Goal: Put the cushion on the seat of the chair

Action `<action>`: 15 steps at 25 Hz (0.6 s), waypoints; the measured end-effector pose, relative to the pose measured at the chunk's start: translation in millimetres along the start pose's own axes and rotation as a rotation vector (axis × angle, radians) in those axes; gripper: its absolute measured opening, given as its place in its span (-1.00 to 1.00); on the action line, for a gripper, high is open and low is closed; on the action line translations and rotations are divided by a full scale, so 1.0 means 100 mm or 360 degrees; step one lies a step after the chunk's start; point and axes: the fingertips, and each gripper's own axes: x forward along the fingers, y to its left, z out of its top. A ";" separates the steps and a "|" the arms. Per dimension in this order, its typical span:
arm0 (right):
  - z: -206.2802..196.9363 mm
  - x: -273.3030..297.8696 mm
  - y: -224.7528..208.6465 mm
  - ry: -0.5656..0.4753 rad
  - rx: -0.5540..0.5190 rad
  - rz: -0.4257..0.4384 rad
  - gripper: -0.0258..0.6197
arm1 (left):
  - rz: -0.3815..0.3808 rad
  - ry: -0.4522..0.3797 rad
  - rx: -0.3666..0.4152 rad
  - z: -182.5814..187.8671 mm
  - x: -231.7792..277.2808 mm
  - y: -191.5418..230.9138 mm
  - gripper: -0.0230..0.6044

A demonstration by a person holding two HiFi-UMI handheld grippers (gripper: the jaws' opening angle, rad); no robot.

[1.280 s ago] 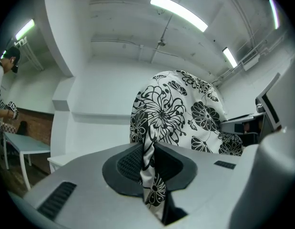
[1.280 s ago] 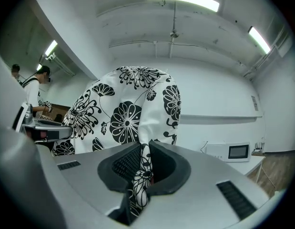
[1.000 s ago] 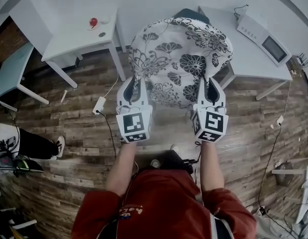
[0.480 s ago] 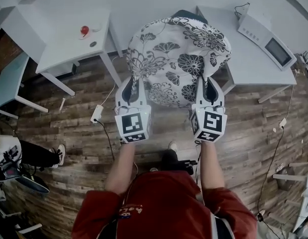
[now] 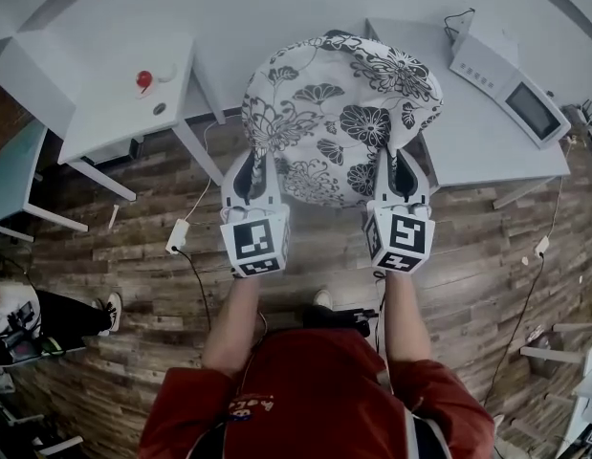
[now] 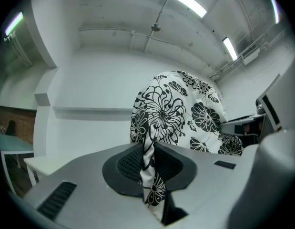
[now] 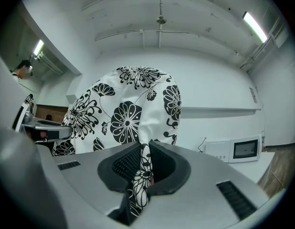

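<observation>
Right, both claws are clamped on fabric. The left claw (image 5: 254,167) pinches the near-left edge of the cushion (image 5: 339,103) and the right claw (image 5: 396,167) the near-right edge. Each gripper view shows a fold of the flowered cover squeezed flat between the jaws. The cushion is held up in the air between them, rising from the claws, over the wood floor (image 5: 133,247) and in front of the left desk (image 5: 104,103) and right desk (image 5: 477,142). I can't tell if it touches either. The chair doesn't show clearly in any view; a dark shape behind the cushion's far edge could be it, can't tell. Handling, my read: light and soft, but stuffed enough to hold its shape from two pinch points. Not fragile, not slippery, though the cover may slide over the filling. Taking it by the edge at two spread points looks right, since it should stay level for setting down. Risk: a thin fold creeping out of a claw if jerked.
</observation>
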 end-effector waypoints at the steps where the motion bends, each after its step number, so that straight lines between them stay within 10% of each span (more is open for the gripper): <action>1: 0.00 0.01 0.00 -0.0009 -0.0001 0.0001 -0.76 | 0.0004 -0.0008 -0.0001 -0.01 0.01 0.00 -0.74; 15: -0.02 0.09 -0.03 -0.0088 0.0012 0.0068 -0.76 | 0.0080 -0.0066 0.0030 -0.02 0.01 -0.01 -0.74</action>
